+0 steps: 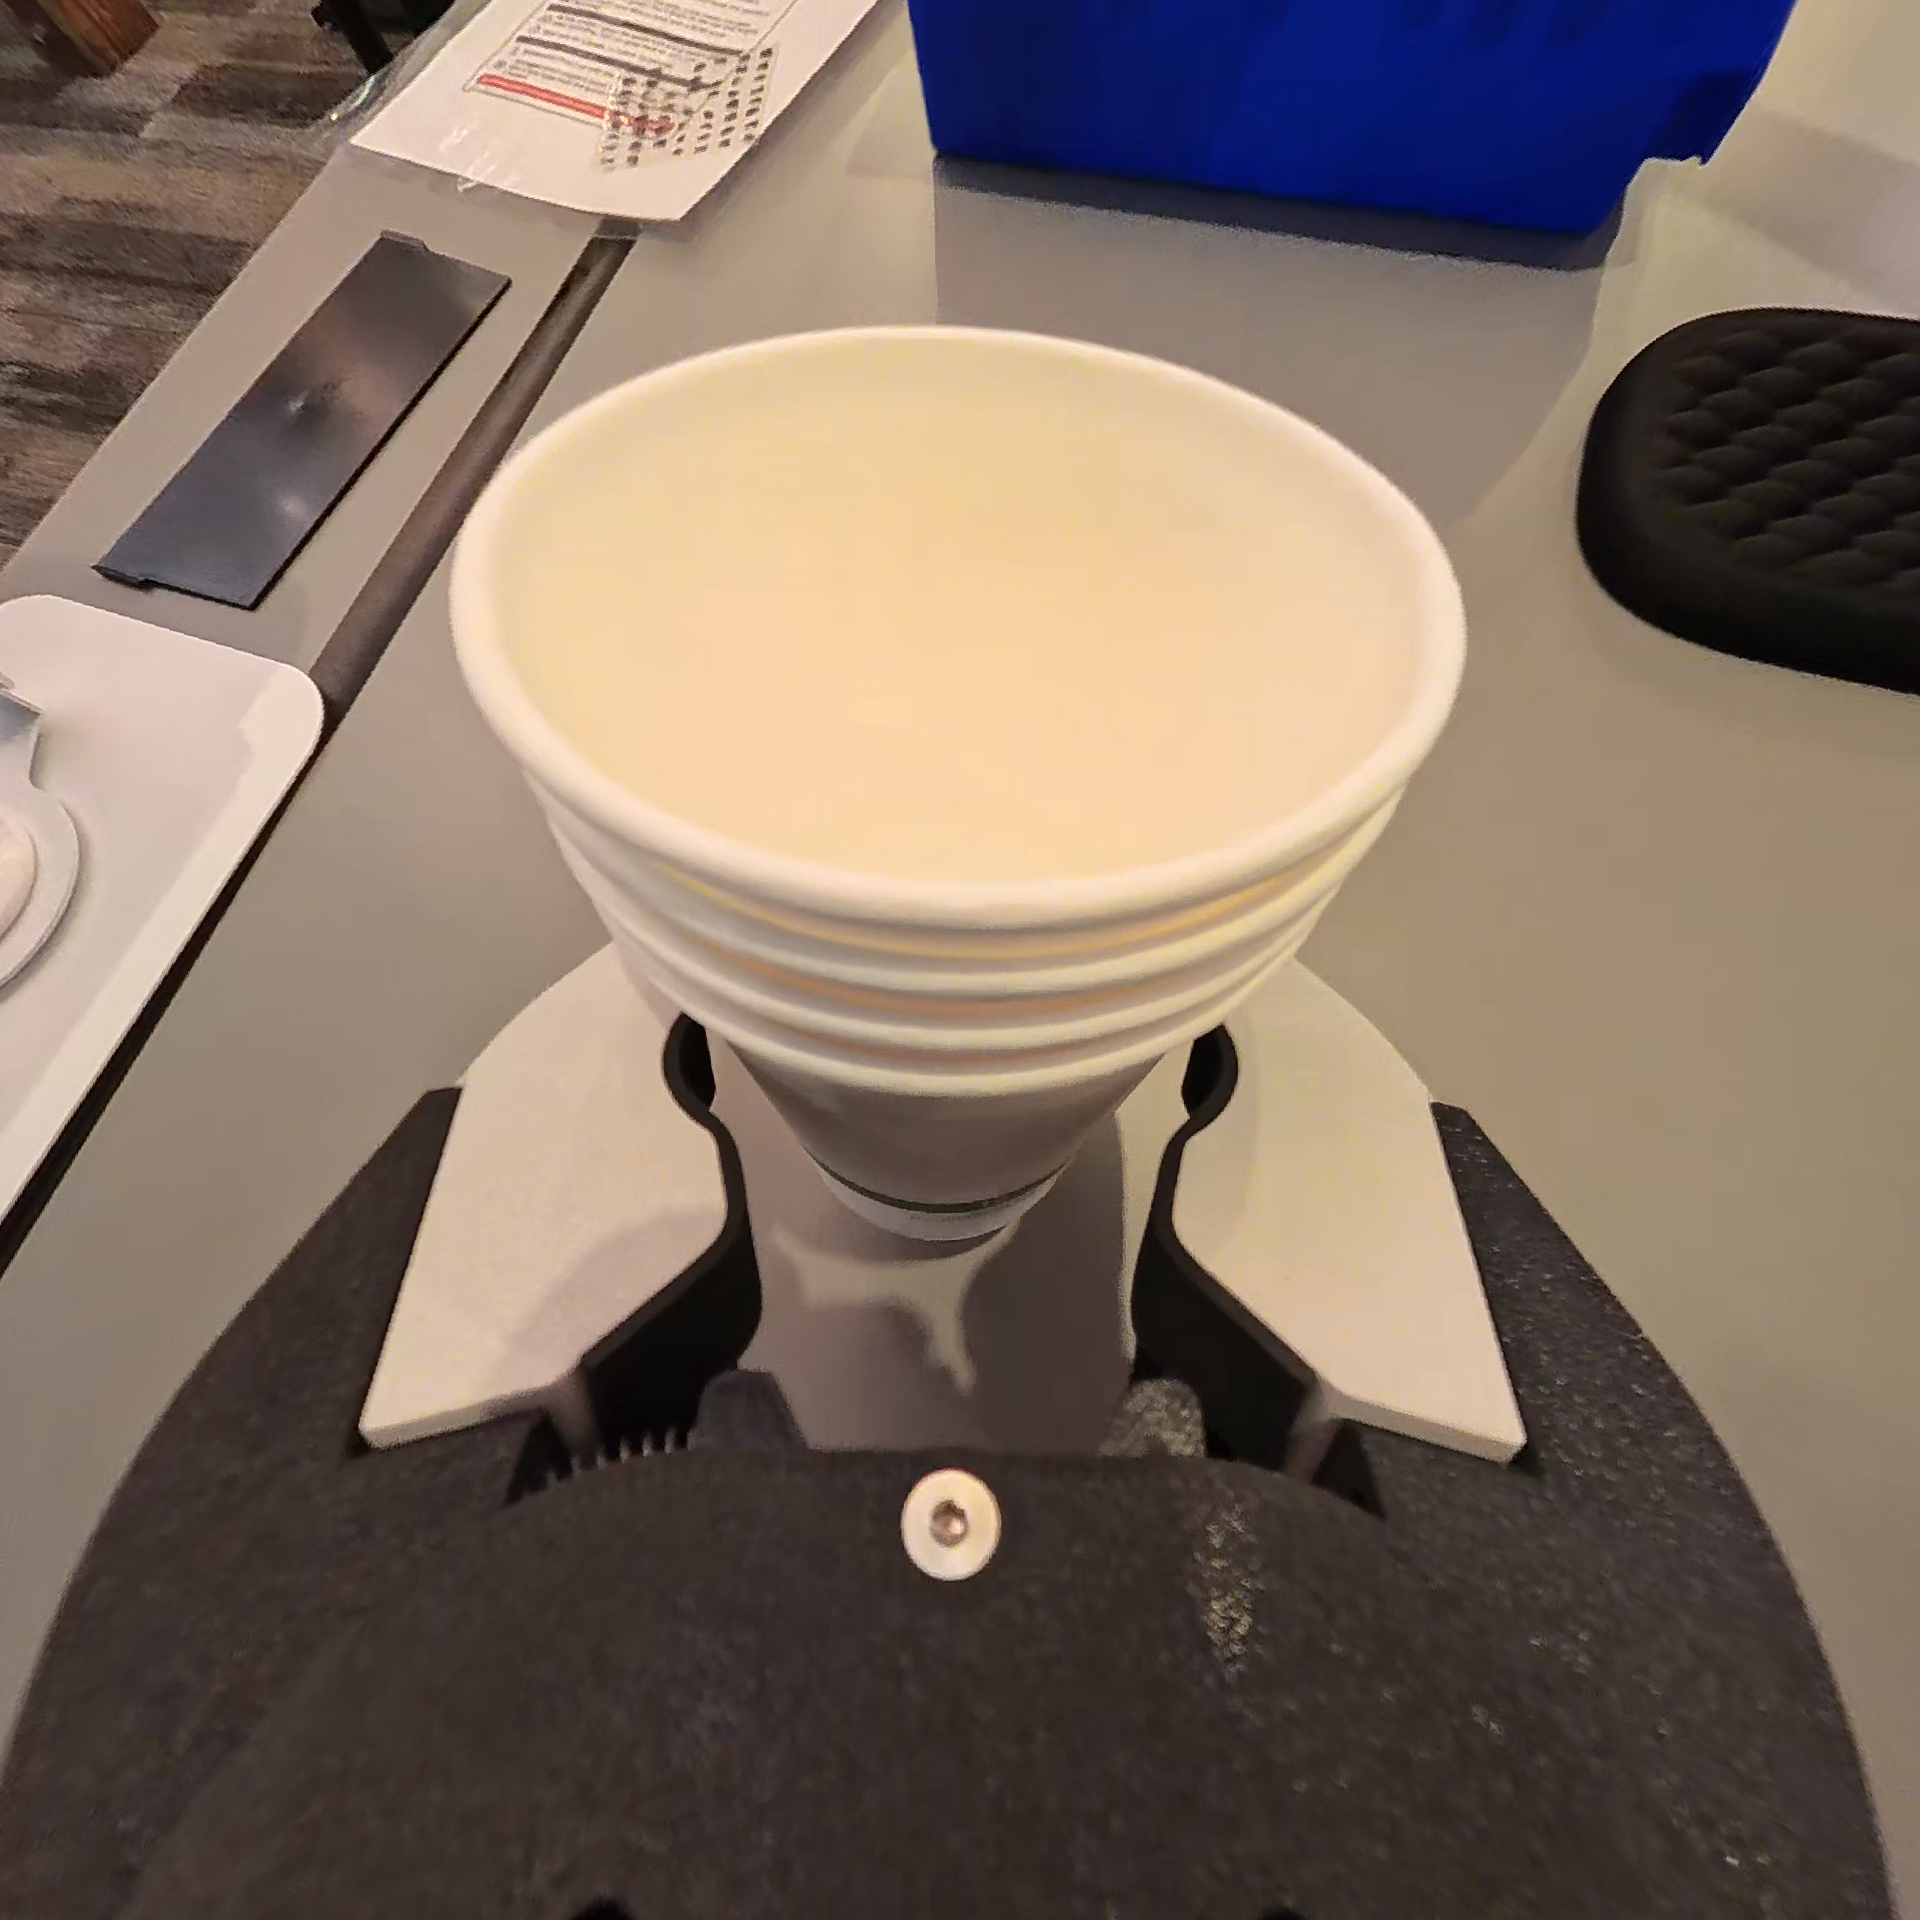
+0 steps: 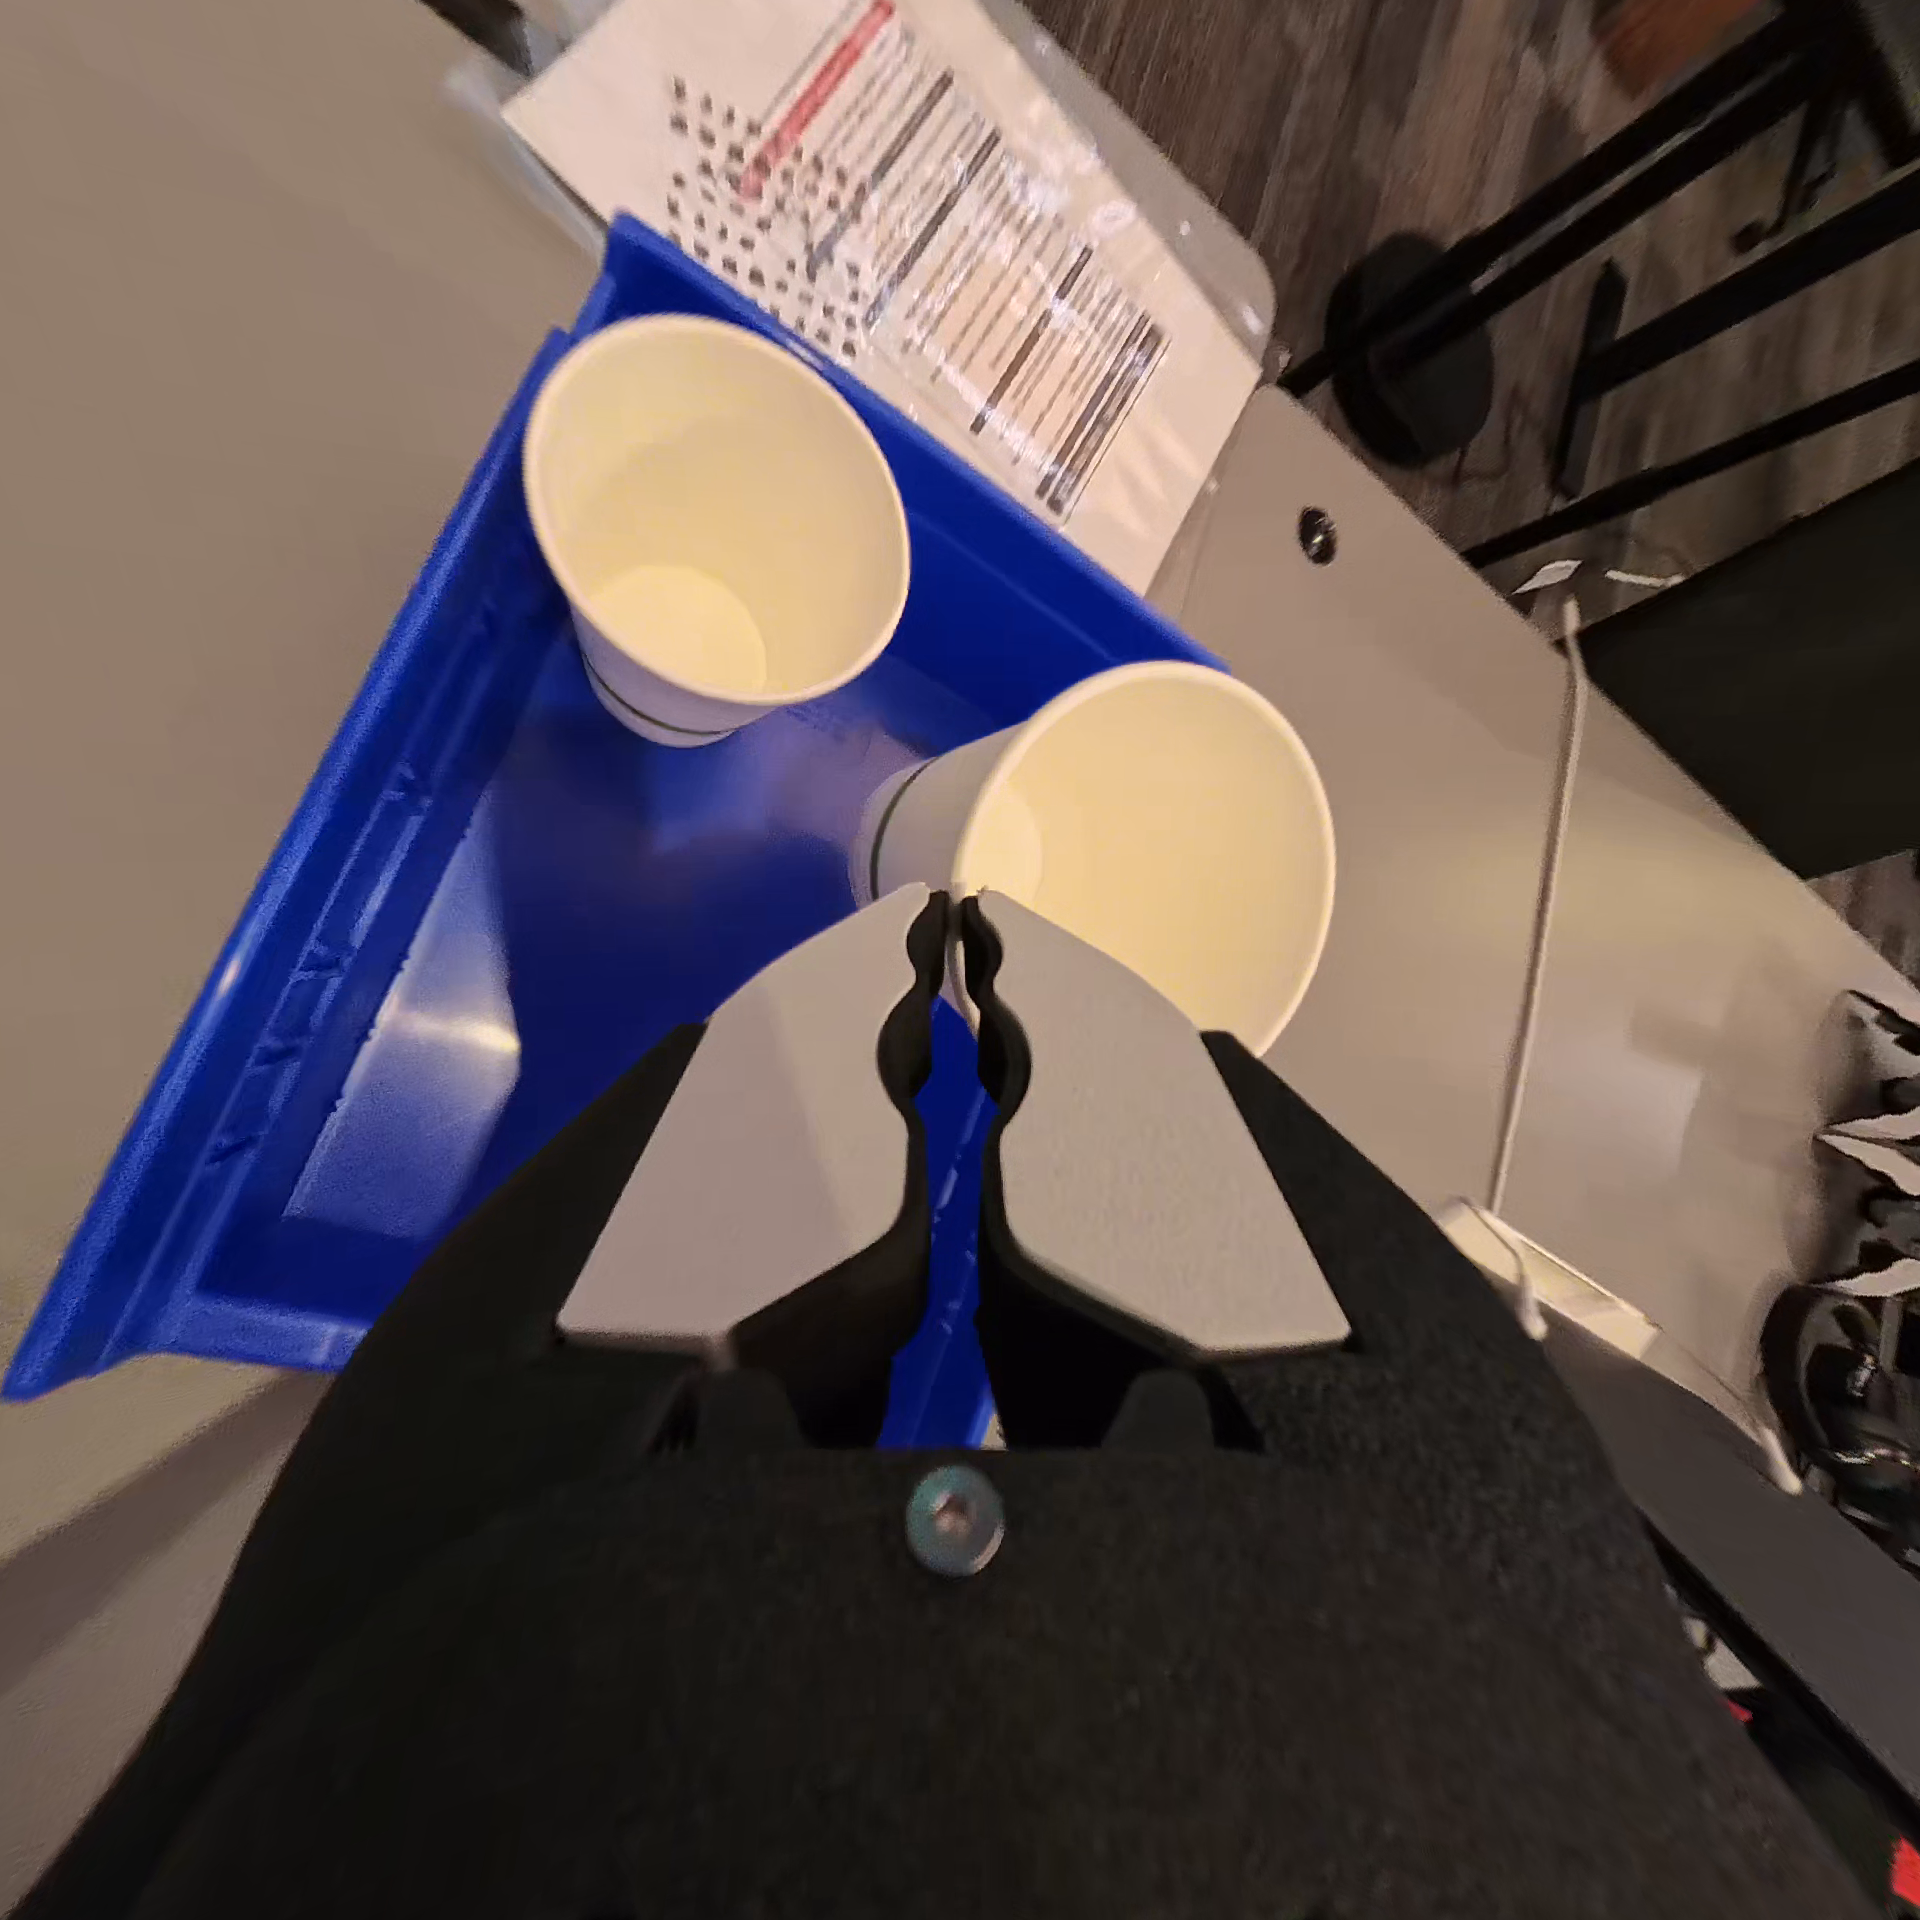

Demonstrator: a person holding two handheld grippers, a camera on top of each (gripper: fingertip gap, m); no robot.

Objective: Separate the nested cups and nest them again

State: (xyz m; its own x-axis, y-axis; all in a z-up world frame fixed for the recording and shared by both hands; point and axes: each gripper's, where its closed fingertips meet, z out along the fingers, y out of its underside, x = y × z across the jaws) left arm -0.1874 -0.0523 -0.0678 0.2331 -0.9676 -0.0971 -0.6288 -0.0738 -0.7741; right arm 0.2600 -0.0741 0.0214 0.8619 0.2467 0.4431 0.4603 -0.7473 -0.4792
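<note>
A stack of several nested white paper cups (image 1: 956,665) fills the left wrist view, mouth up and tilted toward the camera. My left gripper (image 1: 951,1049) is shut on the stack's lower body and holds it above the grey table (image 1: 1558,1039); the fingertips are hidden under the rims. In the right wrist view my right gripper (image 2: 954,896) is shut on the near rim of a single white cup (image 2: 1143,831), held tilted over the blue bin (image 2: 436,935). A second single cup (image 2: 707,530) stands upright in the bin's far corner.
The blue bin (image 1: 1351,83) stands at the back of the table. A black mesh pad (image 1: 1766,499) lies to the right. A printed sheet in a plastic sleeve (image 1: 623,94), a black strip (image 1: 312,416) and a white tray (image 1: 156,779) lie on the left. A white cable (image 2: 1548,831) runs beside the bin.
</note>
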